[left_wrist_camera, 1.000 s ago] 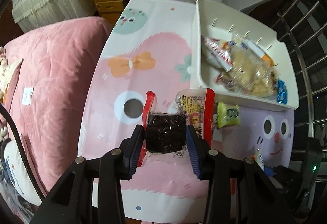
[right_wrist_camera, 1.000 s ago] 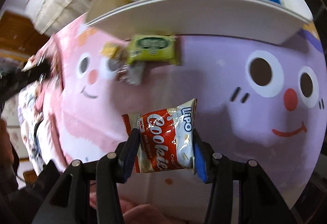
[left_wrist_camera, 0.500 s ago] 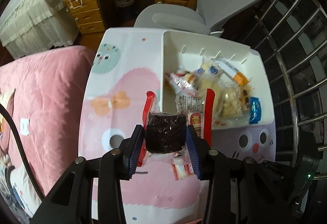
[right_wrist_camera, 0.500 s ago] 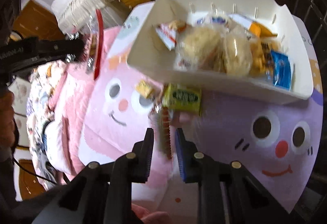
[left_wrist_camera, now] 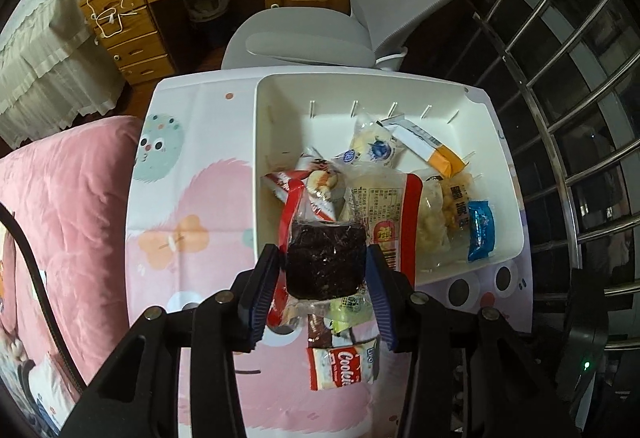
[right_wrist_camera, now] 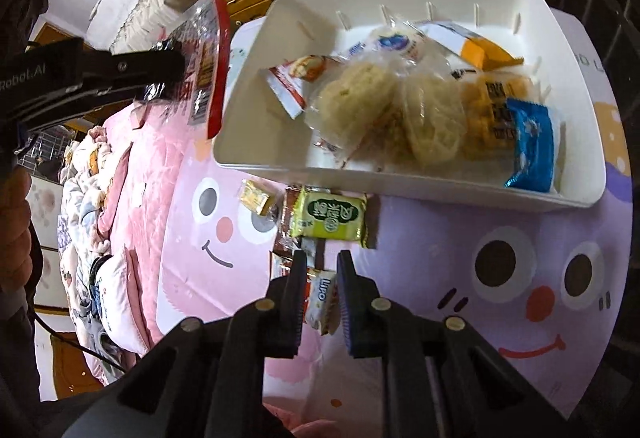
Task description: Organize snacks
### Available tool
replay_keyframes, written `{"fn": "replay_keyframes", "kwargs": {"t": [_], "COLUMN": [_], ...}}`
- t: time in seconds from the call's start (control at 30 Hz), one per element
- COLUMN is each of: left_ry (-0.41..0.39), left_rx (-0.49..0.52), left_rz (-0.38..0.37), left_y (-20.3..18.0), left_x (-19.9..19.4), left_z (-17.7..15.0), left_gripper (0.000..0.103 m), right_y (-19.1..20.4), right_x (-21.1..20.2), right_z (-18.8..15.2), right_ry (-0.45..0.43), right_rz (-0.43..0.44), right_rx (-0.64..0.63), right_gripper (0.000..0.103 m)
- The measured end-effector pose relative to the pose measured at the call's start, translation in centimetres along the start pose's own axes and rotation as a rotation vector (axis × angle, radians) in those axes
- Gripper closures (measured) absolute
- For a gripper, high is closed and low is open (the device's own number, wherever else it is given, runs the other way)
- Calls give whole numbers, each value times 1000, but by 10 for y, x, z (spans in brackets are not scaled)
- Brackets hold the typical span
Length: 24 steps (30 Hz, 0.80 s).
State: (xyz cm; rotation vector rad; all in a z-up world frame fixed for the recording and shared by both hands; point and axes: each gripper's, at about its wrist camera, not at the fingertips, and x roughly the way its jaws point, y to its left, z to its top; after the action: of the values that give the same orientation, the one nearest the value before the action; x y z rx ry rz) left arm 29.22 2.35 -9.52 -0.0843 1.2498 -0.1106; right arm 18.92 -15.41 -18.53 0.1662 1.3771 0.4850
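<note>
Bedroom table under a cartoon-print cloth [left_wrist_camera: 192,166], with a white bin [left_wrist_camera: 504,174] of snacks at its far side.

Left gripper [left_wrist_camera: 325,266]: jaws opening slightly, pads still pressing both sides of a clear, red-edged packet holding a dark cake [left_wrist_camera: 326,262], held in the air over the bin's near left corner. Right gripper [right_wrist_camera: 322,278]: jaws closing, nearly together, nothing pinched; the Lipo cookie packet [right_wrist_camera: 322,298] lies on the cloth below them, seen through the gap. A green wafer packet [right_wrist_camera: 330,218] and a small yellow sweet [right_wrist_camera: 256,197] lie just outside the bin's near wall. Inside the bin: pale round cakes [right_wrist_camera: 384,114], an orange-ended box [right_wrist_camera: 472,46], a blue wrapper [right_wrist_camera: 532,142].
</note>
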Motion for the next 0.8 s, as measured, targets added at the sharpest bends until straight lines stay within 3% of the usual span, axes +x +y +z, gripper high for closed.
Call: {"fn": "replay_keyframes", "kwargs": {"t": [0.23, 0.57, 0.8], "left_ry": [-30, -121, -110], "left_rx": [4, 9, 15], "left_rz": [-3, 74, 96], "left_y": [1, 25, 56], "left_x": [-7, -43, -46], "left_z": [-4, -29, -52], "left_gripper": [48, 31, 25], "right_y": [-7, 8, 18], "right_x": [3, -1, 6], "right_z": [-5, -21, -40], "right_ry": [16, -1, -11], "right_rz": [16, 18, -32], "right_rx": [38, 46, 87], "right_gripper": [88, 88, 88]}}
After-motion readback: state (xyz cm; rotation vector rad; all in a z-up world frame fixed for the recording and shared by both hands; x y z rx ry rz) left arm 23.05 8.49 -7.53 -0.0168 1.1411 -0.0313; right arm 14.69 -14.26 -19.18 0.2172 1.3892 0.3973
